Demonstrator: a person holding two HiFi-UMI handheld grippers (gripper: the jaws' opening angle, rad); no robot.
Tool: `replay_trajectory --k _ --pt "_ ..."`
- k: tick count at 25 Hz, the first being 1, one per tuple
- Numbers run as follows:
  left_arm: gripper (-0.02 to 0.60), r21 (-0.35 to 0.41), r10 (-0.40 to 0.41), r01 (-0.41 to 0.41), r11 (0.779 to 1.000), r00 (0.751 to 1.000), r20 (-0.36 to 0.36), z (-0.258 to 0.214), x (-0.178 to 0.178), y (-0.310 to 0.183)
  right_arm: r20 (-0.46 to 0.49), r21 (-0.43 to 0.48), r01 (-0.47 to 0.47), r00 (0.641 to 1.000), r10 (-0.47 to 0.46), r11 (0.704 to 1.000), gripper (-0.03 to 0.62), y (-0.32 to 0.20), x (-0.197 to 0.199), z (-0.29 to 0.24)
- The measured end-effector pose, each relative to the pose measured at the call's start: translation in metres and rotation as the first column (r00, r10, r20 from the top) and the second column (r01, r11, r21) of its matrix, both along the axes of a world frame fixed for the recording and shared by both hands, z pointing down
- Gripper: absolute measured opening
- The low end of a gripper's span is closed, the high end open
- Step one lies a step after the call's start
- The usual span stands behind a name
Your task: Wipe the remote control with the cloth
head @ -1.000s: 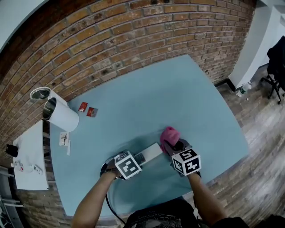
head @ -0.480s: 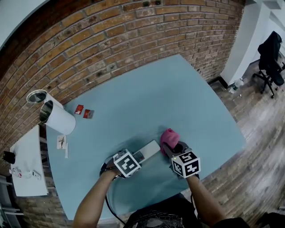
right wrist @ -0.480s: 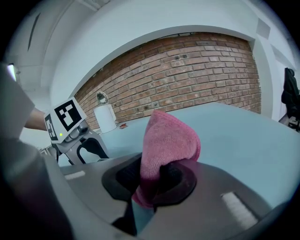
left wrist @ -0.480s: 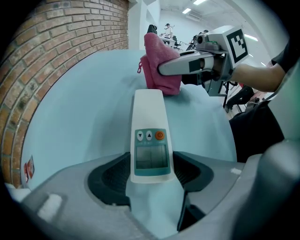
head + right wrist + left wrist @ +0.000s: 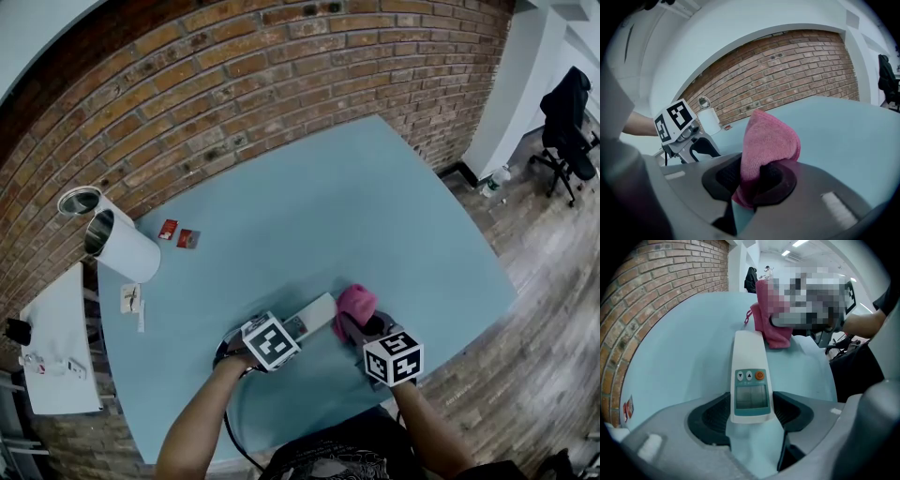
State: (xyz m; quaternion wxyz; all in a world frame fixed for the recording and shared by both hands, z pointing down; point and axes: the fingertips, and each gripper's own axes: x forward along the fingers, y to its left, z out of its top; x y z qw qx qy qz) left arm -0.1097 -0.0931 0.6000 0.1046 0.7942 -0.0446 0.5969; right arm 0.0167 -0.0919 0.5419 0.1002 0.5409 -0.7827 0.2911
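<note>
Between the pads of left gripper [image 5: 750,414], clamped at near end: remote control [image 5: 750,376], long axis pointing away toward pink cloth [image 5: 769,138], pinched tight in right gripper [image 5: 751,182], at far tip.

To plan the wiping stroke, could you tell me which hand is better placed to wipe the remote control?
Right: the right tongs grip the pink cloth beside the remote control, which the left tongs hold.
</note>
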Motion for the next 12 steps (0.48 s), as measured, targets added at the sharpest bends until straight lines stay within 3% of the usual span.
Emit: replay_trajectory --k 12 --pt "0.287 0.004 0.001 -0.001 1.0 1.0 -0.015 0.002 0.0 0.001 0.017 0.002 0.065 0.998 -0.065 0.998 0.064 0.018 -0.043 0.0"
